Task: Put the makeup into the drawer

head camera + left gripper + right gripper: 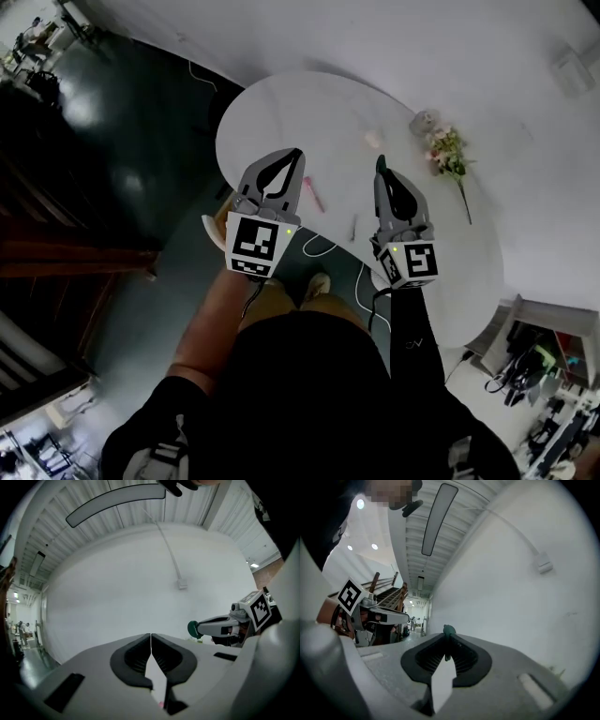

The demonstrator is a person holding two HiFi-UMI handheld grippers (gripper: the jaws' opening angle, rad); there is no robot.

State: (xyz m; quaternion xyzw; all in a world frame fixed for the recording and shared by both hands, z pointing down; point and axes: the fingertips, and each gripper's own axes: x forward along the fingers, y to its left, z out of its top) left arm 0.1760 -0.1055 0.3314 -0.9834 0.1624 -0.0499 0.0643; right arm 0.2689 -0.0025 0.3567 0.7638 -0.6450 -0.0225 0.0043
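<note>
Both grippers are held level above a white round table (pixel 281 112). My right gripper (pixel 382 167) is shut on a small dark green makeup item (pixel 449 631), whose round green end (pixel 193 628) sticks out past the fingertips. My left gripper (pixel 296 156) is shut, its pads meeting with nothing between them (pixel 151 637). A pink stick-shaped makeup item (pixel 314 195) lies on the table between the two grippers. A thin pale stick (pixel 354 226) lies nearer the table's front edge. A small pale item (pixel 375 139) rests farther back.
A bunch of flowers (pixel 450 155) and a small round thing (pixel 424 120) lie at the table's back right. A white wall (pixel 140 588) rises just behind the table. A white cable (pixel 319 246) runs on the dark floor by the person's shoes. Dark wooden furniture (pixel 56 253) stands at left.
</note>
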